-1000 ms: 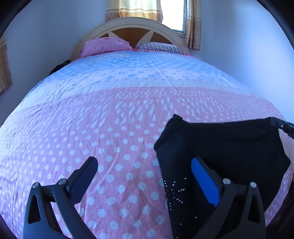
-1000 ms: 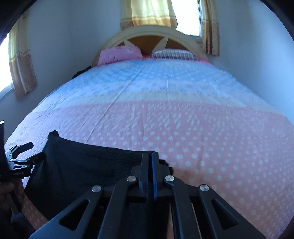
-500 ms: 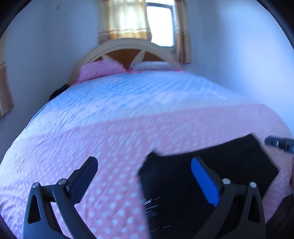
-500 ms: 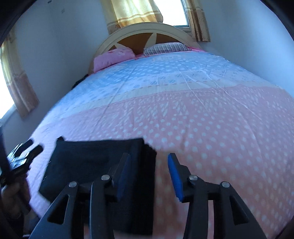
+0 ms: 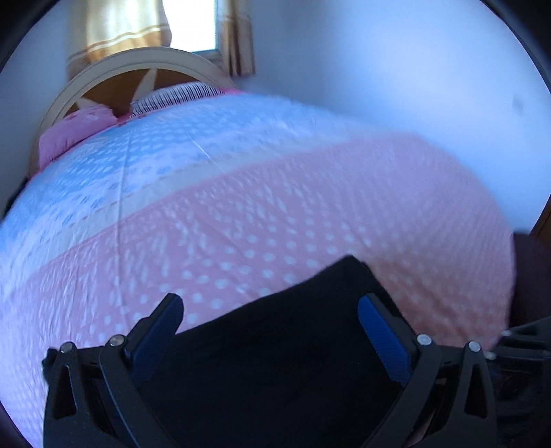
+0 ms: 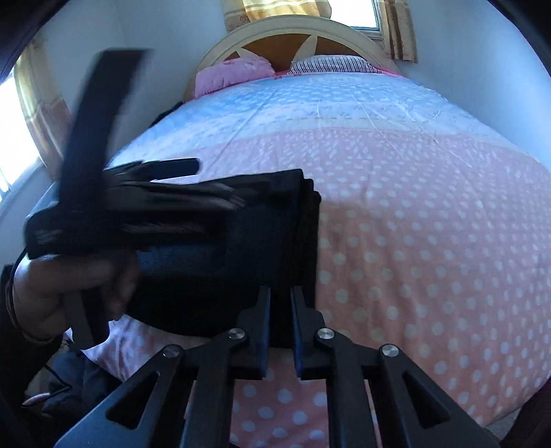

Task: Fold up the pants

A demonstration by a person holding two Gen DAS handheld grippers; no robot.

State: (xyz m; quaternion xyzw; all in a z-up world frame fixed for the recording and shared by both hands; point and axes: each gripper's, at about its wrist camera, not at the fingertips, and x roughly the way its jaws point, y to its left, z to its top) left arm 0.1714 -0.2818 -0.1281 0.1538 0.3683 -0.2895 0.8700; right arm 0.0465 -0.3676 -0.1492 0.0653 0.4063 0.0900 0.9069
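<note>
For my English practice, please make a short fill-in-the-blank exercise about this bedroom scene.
1. The folded pants are ___ in colour.
2. The left tongs are wide ___ above the pants.
3. The bed cover near the pants is pink with white ___.
4. The pink pillow lies at the ___ of the bed.

Missing words: black; open; dots; head

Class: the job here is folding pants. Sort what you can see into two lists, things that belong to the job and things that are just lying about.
Belonging to the job:
- folded black fabric pants
- left hand-held gripper, jaws open
- right hand-held gripper, jaws nearly closed at the pants' edge

Just lying about:
- pink pillow
- striped pillow
- yellow curtains
- pink and blue dotted bedspread
</note>
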